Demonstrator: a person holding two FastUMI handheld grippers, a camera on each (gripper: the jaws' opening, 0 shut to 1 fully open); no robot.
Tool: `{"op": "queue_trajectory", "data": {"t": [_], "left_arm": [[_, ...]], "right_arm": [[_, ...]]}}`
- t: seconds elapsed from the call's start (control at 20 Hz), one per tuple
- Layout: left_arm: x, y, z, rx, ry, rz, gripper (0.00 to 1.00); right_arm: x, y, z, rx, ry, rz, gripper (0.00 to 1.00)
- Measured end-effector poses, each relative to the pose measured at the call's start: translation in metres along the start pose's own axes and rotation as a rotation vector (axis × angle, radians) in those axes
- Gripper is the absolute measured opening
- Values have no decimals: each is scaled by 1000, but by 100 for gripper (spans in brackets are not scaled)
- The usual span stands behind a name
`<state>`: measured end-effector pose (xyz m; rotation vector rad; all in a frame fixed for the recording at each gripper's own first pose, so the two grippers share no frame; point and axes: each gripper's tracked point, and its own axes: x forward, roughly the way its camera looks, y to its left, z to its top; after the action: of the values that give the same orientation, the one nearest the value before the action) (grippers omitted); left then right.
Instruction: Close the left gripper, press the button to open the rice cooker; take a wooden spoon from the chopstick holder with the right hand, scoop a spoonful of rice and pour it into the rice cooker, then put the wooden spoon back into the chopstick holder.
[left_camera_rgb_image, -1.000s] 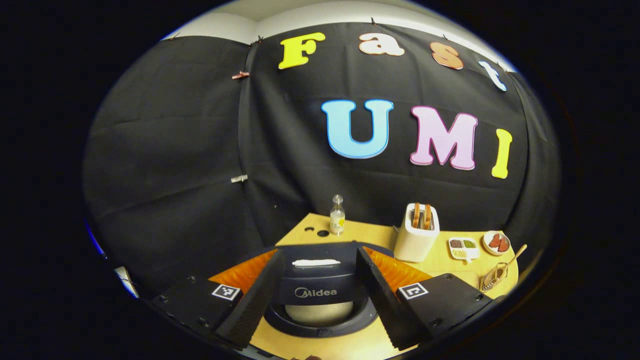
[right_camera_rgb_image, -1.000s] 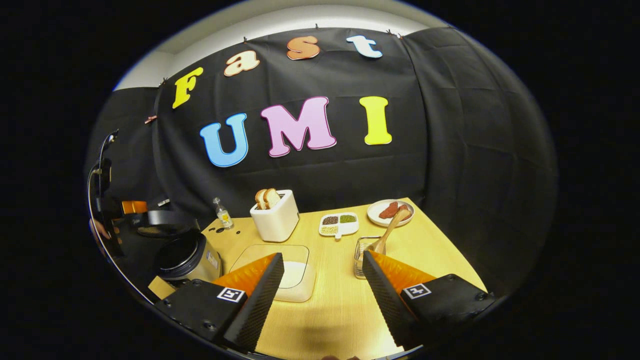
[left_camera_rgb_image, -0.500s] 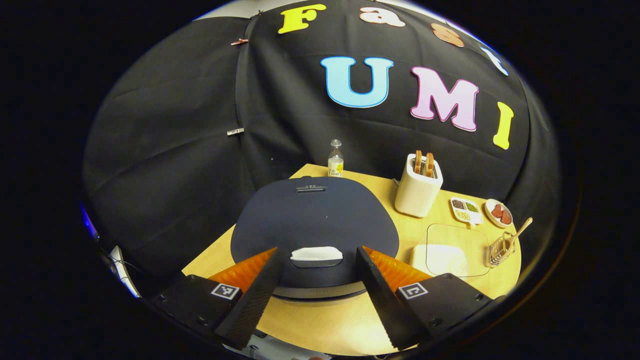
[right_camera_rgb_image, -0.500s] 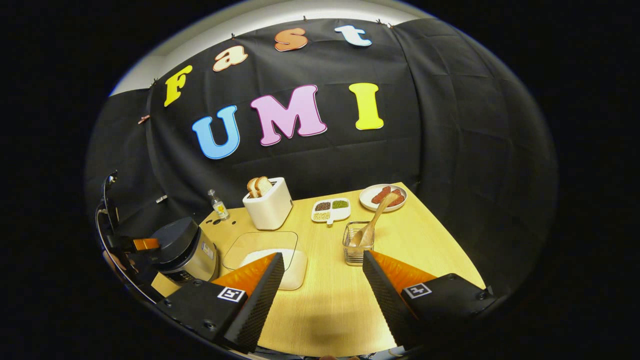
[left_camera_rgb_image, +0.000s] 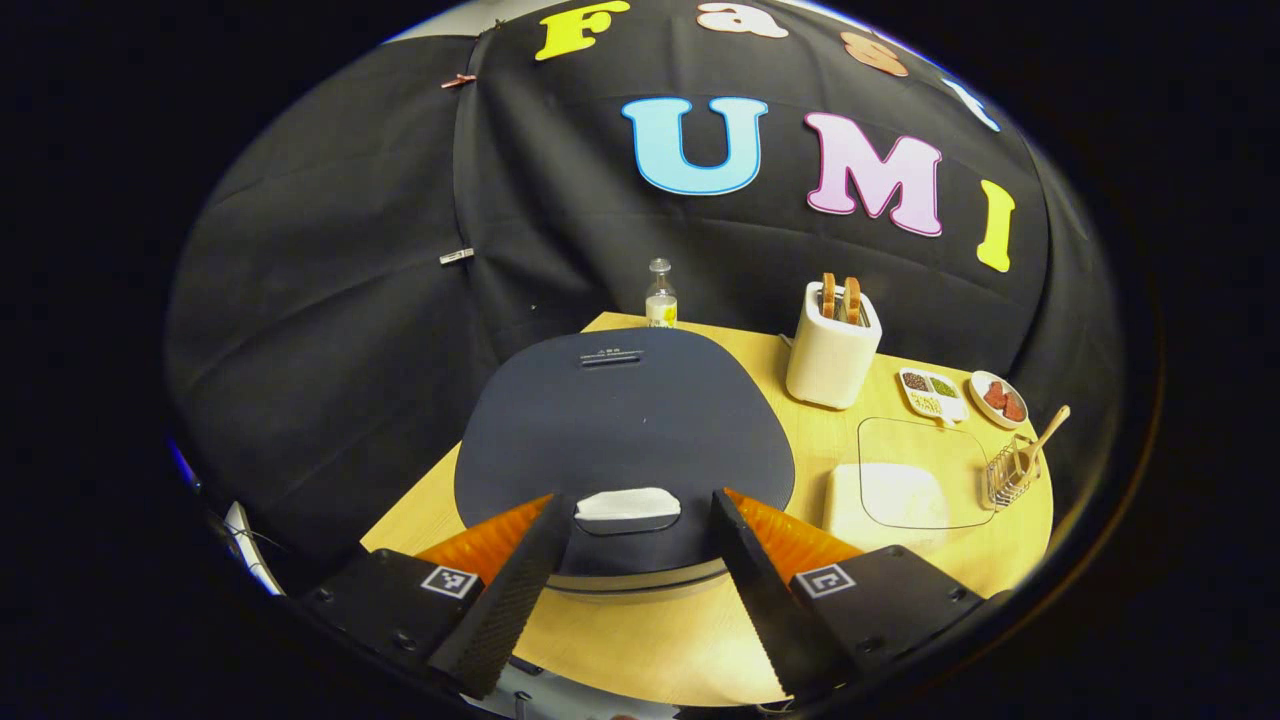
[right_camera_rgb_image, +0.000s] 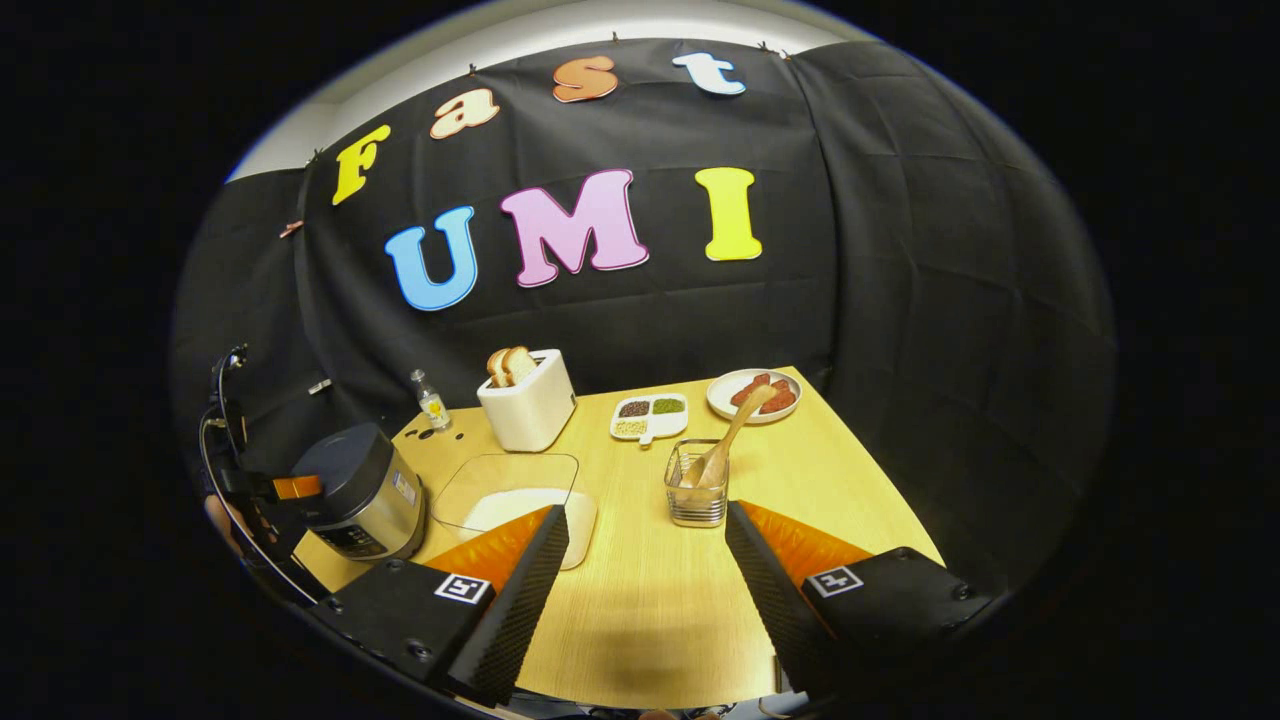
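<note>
1. Left gripper (left_camera_rgb_image: 635, 545) is hovering with its jaws spread wide, holding nothing, just in front of the rice cooker (left_camera_rgb_image: 625, 440); the pale release button (left_camera_rgb_image: 628, 504) at the lid's front edge is sitting between the two fingers, untouched.
2. Right gripper (right_camera_rgb_image: 645, 560) is also standing wide open and empty, hanging above the wooden table (right_camera_rgb_image: 650, 610), with the chopstick holder (right_camera_rgb_image: 697, 495) just ahead of it.
3. Rice cooker's dark lid is lying closed, so nothing inside is showing.
4. Chopstick holder, a clear container with a wire frame, is holding the wooden spoon (right_camera_rgb_image: 728, 445), which is leaning up and to the right, its handle crossing in front of a plate.
5. A clear-lidded white rice container (right_camera_rgb_image: 525, 505) is sitting between cooker and holder, with white rice showing inside.
6. White toaster (right_camera_rgb_image: 527, 405) is carrying two bread slices in its slots.
7. A divided dish (right_camera_rgb_image: 649, 416) is holding dark, green and pale grains in separate compartments; the round plate (right_camera_rgb_image: 752, 395) is holding reddish food.
8. A small glass bottle (right_camera_rgb_image: 432, 403) is standing near the table's back edge.
9. Right gripper view is showing the cooker's metallic side wall and control panel, with the left gripper just beside it; left gripper view is looking down onto the lid top and its rear vent slot (left_camera_rgb_image: 611, 357).
</note>
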<state>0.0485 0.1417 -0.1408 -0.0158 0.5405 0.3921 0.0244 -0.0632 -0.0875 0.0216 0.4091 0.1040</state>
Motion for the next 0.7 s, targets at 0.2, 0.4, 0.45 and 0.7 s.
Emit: {"op": "queue_trajectory", "data": {"t": [0.2, 0.4, 0.45, 0.7], "left_arm": [[-26, -19, 28, 28, -122, -32, 96], [-81, -72, 79, 45, -342, -102, 95], [-95, -91, 86, 40, -378, -130, 95], [-161, -160, 103, -5, -494, -240, 95]], "right_arm": [[1, -12, 27, -25, -86, -2, 98], [-4, -16, 64, -57, -191, 24, 99], [-5, -13, 70, -84, -205, 47, 98], [-23, -6, 80, -92, -217, 129, 98]]}}
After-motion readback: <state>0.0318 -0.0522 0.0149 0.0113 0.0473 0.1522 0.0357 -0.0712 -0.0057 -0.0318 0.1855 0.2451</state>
